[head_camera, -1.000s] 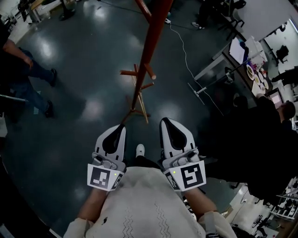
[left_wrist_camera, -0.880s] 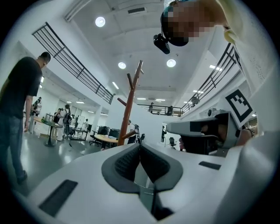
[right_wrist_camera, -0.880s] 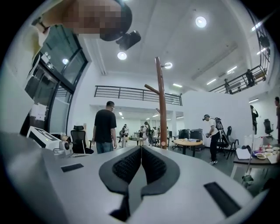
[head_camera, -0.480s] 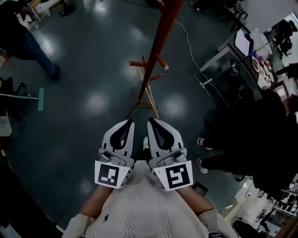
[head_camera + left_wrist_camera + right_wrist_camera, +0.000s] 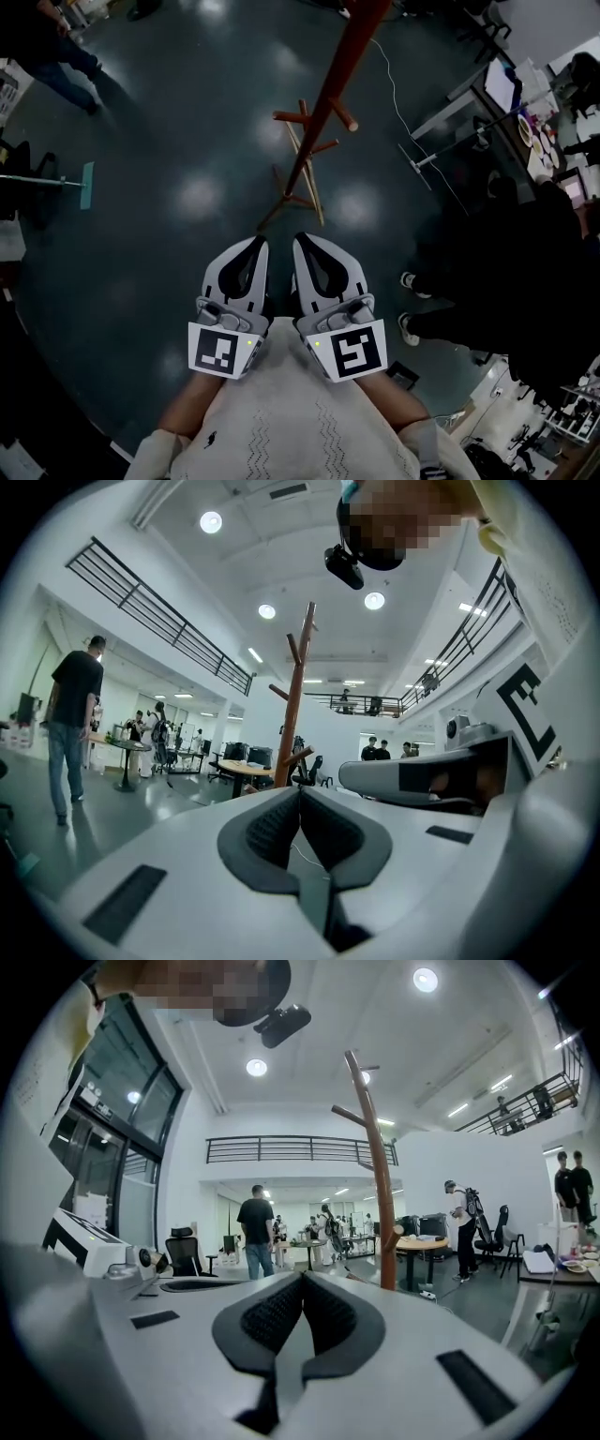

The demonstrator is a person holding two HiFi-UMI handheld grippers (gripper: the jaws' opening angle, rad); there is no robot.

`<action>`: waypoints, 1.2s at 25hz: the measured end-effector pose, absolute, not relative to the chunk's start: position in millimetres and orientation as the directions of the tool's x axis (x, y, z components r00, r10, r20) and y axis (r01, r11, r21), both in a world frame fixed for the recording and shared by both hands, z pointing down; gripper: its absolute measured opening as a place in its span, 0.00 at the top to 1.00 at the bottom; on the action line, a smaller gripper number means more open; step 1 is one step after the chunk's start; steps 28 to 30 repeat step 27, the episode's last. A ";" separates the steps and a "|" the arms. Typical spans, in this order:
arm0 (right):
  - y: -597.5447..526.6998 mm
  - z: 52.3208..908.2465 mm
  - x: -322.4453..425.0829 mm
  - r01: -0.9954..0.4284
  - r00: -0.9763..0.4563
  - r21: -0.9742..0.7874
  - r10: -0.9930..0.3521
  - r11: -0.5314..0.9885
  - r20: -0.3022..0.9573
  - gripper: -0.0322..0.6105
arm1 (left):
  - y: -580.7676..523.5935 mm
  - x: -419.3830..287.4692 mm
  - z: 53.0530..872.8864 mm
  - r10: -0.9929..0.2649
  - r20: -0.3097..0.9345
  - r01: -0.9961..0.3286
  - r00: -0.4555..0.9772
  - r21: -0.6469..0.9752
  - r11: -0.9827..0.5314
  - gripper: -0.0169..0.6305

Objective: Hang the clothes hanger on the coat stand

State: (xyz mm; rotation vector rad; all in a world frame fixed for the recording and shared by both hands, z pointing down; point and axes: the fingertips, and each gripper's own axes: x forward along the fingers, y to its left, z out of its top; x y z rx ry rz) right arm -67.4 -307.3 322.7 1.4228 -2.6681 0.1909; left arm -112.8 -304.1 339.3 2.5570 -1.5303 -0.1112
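Held left gripper (image 5: pixel 253 246) and right gripper (image 5: pixel 302 242) side by side near the body, both sets of jaws pressed together on nothing. Saw no hanger in any view. Found coat stand (image 5: pixel 317 127) straight ahead on the floor (image 5: pixel 169 141), pole upright, well apart from both. Judged the right marginally nearer.

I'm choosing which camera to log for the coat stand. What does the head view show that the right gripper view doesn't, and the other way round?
Only the head view: the stand's feet on the floor, a mop at left, and the right gripper's marker cube. Only the right gripper view: the stand's top, ceiling lights, a balcony railing and a round table. Both: the stand's pole and the right gripper, fingers together with nothing between them.
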 end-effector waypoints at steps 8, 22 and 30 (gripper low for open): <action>-305.4 307.5 -64.8 -0.816 -0.574 -0.135 -0.815 0.562 0.083 0.92 | -294.4 -101.7 343.8 -0.857 0.053 -0.853 0.512 0.147 -0.501 0.95; -307.2 292.2 -55.3 -0.788 -0.615 -0.048 -0.787 0.613 0.052 0.92 | -290.6 -67.6 337.7 -0.811 0.020 -0.807 0.584 0.121 -0.578 0.95; -312.7 298.0 -33.8 -0.795 -0.607 -0.061 -0.793 0.604 0.060 0.92 | -296.4 -49.5 339.1 -0.809 0.032 -0.806 0.588 0.114 -0.581 0.95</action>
